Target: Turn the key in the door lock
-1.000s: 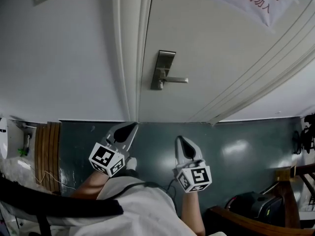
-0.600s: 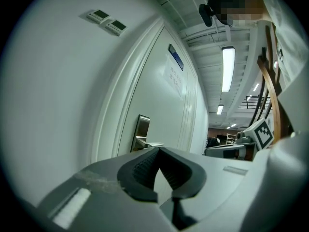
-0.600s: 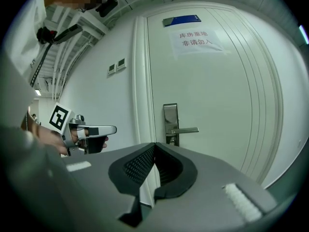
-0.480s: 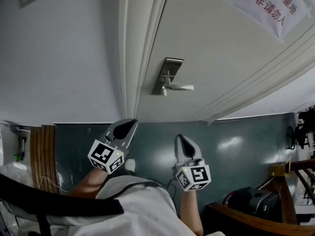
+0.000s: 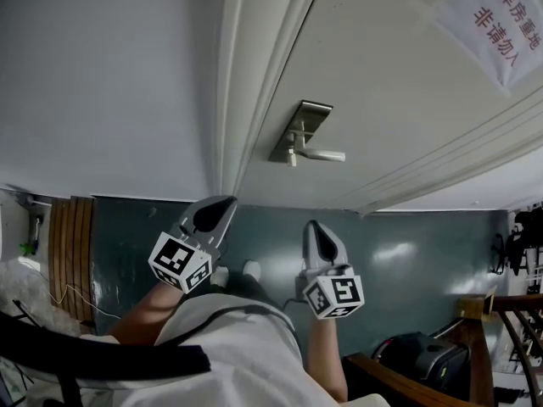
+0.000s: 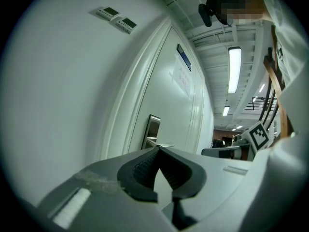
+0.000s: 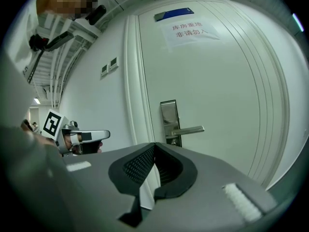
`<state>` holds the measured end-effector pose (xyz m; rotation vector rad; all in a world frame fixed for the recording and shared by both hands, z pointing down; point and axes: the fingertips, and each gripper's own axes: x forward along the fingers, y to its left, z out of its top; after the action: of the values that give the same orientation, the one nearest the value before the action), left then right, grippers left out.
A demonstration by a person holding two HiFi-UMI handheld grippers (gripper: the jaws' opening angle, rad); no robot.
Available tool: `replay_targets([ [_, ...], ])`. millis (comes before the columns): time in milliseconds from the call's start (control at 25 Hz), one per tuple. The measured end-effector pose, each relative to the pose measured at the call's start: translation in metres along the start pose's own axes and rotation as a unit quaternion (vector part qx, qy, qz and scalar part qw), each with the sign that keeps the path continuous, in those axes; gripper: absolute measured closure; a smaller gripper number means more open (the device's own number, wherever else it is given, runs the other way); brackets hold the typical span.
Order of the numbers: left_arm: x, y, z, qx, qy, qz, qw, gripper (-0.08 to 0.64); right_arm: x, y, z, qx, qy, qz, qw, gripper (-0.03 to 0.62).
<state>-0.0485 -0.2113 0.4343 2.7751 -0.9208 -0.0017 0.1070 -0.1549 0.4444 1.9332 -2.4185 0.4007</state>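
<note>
The pale door (image 5: 399,100) carries a steel lock plate (image 5: 299,129) with a lever handle (image 5: 324,153). A small stub (image 5: 291,161) sits under the handle; I cannot tell if it is a key. In the right gripper view the lock plate (image 7: 169,120) and handle (image 7: 189,129) stand ahead, above my jaws. My left gripper (image 5: 224,203) and right gripper (image 5: 315,227) hang side by side short of the door, both shut and empty. The left gripper view shows the lock plate (image 6: 153,129) edge-on.
A paper sign (image 5: 507,22) with red characters hangs on the door. The door frame (image 5: 242,83) and a white wall with control panels (image 7: 110,66) lie left of the lock. Wooden slats (image 5: 69,257) stand at the left, wooden furniture (image 5: 416,384) at the lower right.
Both grippers have moved closer to the door, still shut. The lock plate and handle look nearer and sit a little further right in the head view.
</note>
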Motion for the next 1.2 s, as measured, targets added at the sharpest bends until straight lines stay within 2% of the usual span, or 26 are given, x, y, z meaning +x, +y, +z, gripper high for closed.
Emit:
replay_targets([
  [240,0.009,0.007,0.012,0.006,-0.013,0.031,0.9994,0.555,0.026,-0.007,0.003,-0.004,-0.005,0.036,0.999,0.584],
  [360,0.015,0.008,0.016,0.009,-0.017,0.042,0.9989,0.555,0.039,-0.013,-0.002,0.013,-0.005,0.052,0.999,0.583],
  [480,0.021,0.007,0.014,0.009,-0.016,0.053,0.9984,0.555,0.054,-0.022,-0.004,0.070,-0.014,0.070,0.995,0.584],
  [680,0.029,0.004,0.005,0.007,-0.006,0.065,0.9978,0.555,0.083,-0.042,-0.015,0.181,-0.018,0.096,0.979,0.583],
  [800,0.033,0.003,-0.005,0.006,0.003,0.073,0.9973,0.555,0.102,-0.053,-0.027,0.238,-0.011,0.106,0.965,0.583],
  [880,0.035,0.003,-0.010,0.002,0.008,0.078,0.9969,0.555,0.114,-0.058,-0.034,0.288,-0.007,0.114,0.951,0.575],
  [960,0.037,0.002,-0.012,0.000,0.010,0.082,0.9966,0.555,0.127,-0.058,-0.039,0.358,-0.017,0.135,0.924,0.568],
  [1040,0.039,0.000,-0.014,-0.001,0.011,0.086,0.9962,0.555,0.140,-0.055,-0.036,0.402,-0.038,0.175,0.898,0.538],
  [1120,0.042,-0.002,-0.015,-0.003,0.012,0.089,0.9960,0.555,0.149,-0.062,-0.041,0.418,-0.043,0.182,0.889,0.491],
  [1200,0.043,-0.005,-0.016,-0.002,0.013,0.088,0.9961,0.555,0.157,-0.074,-0.055,0.447,-0.035,0.160,0.879,0.452],
])
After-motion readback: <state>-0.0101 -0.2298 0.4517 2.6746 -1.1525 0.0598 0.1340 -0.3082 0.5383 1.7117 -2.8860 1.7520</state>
